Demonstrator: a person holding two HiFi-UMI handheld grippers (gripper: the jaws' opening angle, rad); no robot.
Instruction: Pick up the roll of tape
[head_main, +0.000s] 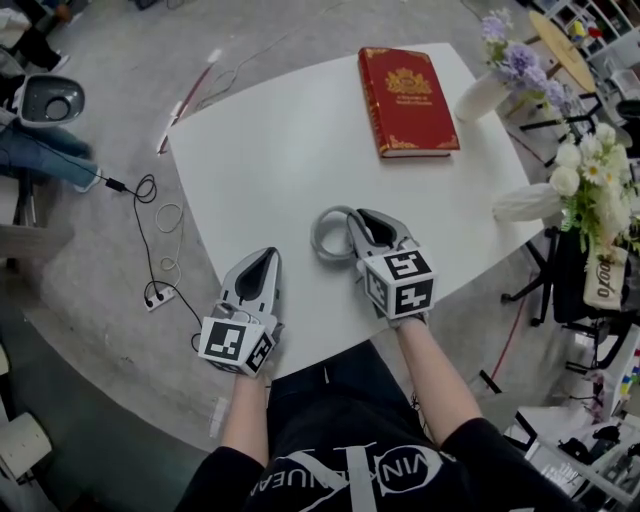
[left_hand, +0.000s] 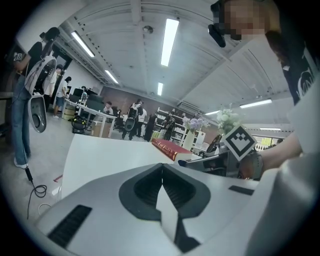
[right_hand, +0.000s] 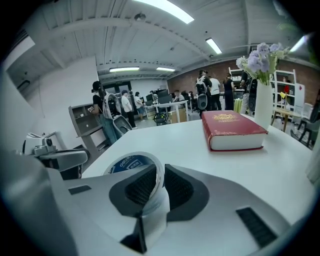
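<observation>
- In the head view I see the roll of tape (head_main: 318, 238) on the white counter (head_main: 300, 130), near the front edge. My right hand-held gripper (head_main: 352, 218) is right on it, but from up there I can't see the grip.
- The right gripper view shows the grip. The wall of the roll of tape (right_hand: 131, 163) stands between the two dark pads of the right hand-held gripper (right_hand: 161, 172), and they squeeze it.
- Only that view shows the blue label inside the ring.
- My left hand-held gripper (head_main: 270, 252) sits at the front edge, apart from the tape. Its own view shows the left hand-held gripper (left_hand: 161, 167) clenched, with nothing in it.
- The red book (head_main: 407, 100) lies farther back. From above I see its gold cover; the right gripper view shows the book's (right_hand: 231, 129) white page edge.
</observation>
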